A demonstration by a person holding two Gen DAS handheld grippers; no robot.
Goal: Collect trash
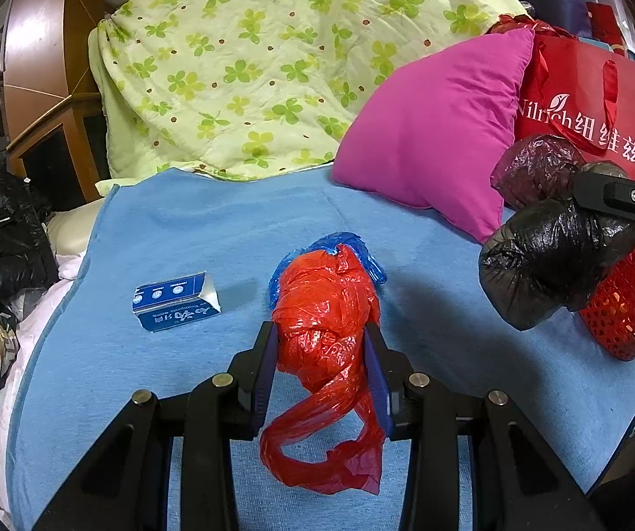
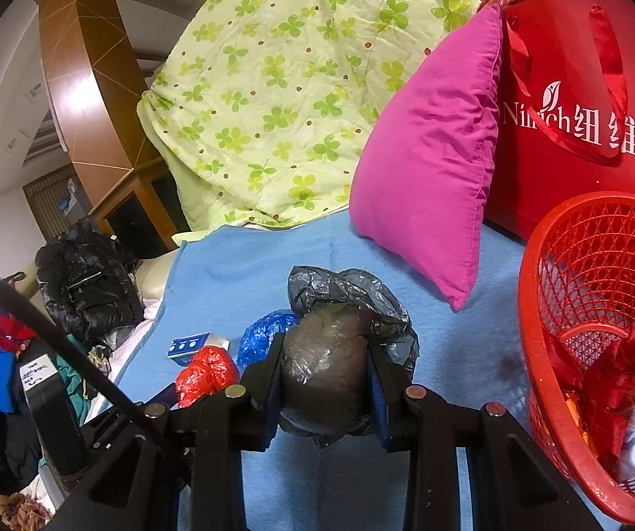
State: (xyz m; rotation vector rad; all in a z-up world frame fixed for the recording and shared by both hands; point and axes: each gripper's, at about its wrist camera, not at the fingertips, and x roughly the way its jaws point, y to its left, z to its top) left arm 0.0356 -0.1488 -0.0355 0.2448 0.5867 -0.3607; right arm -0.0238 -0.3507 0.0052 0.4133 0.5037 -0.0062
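Observation:
My left gripper (image 1: pixel 322 332) is shut on a crumpled red plastic bag (image 1: pixel 326 309), whose loose tail trails toward the camera over the blue blanket (image 1: pixel 211 221). A blue plastic bag (image 1: pixel 361 256) lies just behind the red one. My right gripper (image 2: pixel 325 347) is shut on a balled-up black plastic bag (image 2: pixel 324 376); it is held above the blanket, and in the left wrist view this black plastic bag (image 1: pixel 543 265) hangs next to the red mesh basket (image 1: pixel 631 309). The red mesh basket (image 2: pixel 538 309) holds several pieces of trash. A small blue carton (image 1: pixel 175 305) lies flat at the left.
A magenta pillow (image 1: pixel 441 132) and a red paper bag (image 1: pixel 591 101) stand behind the basket. A green clover quilt (image 1: pixel 264 57) is piled at the back. A black jacket (image 1: pixel 3 234) and clothes crowd the bed's left edge.

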